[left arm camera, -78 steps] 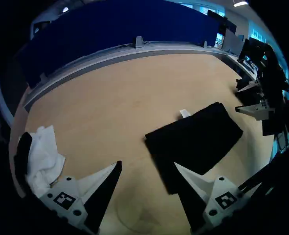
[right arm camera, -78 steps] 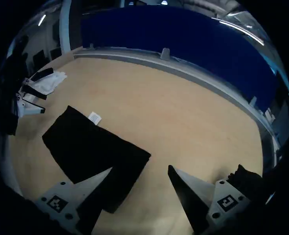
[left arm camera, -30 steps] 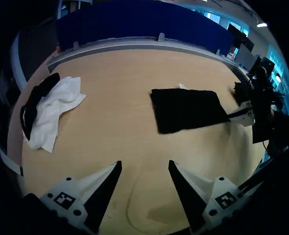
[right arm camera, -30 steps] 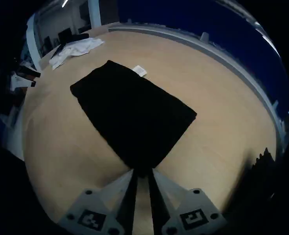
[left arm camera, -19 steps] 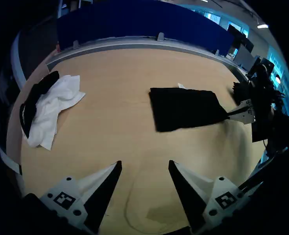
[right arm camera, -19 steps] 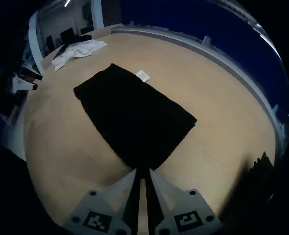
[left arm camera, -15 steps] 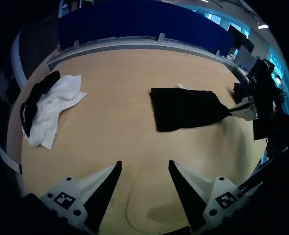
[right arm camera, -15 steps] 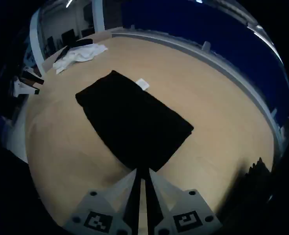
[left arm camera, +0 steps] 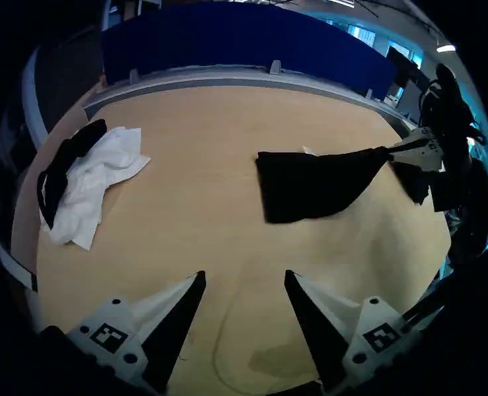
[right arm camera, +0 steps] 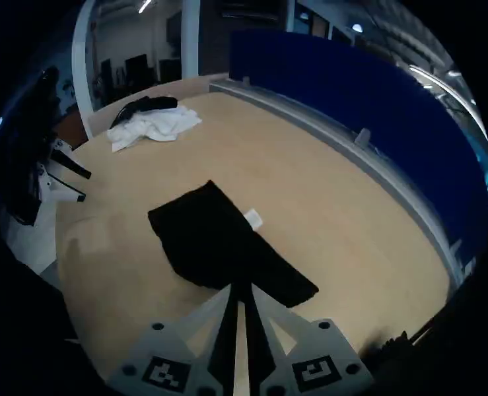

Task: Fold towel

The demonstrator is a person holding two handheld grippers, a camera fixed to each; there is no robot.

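Note:
A black towel (left arm camera: pixel 310 185) lies on the wooden table (left arm camera: pixel 204 138), a white tag (right arm camera: pixel 253 219) at its far edge. My right gripper (right arm camera: pixel 240 288) is shut on one corner of the black towel (right arm camera: pixel 210 244) and holds that corner up off the table, so the cloth slopes down from the jaws. In the left gripper view that right gripper (left arm camera: pixel 397 149) hangs at the far right with the towel stretched to it. My left gripper (left arm camera: pixel 244 287) stands open above bare table, well short of the towel. It also appears far left as the left gripper (right arm camera: pixel 65 181).
A crumpled white cloth (left arm camera: pixel 95 178) with a black cloth (left arm camera: pixel 59 175) beside it lies at the table's left end. A blue partition (left arm camera: pixel 244 39) runs along the table's far edge. The same white cloth (right arm camera: pixel 154 125) shows far off in the right gripper view.
My right gripper closed on the towel's corner and has now risen with it, peeling that side off the table. The left gripper has stayed open and hardly moved in the last second.

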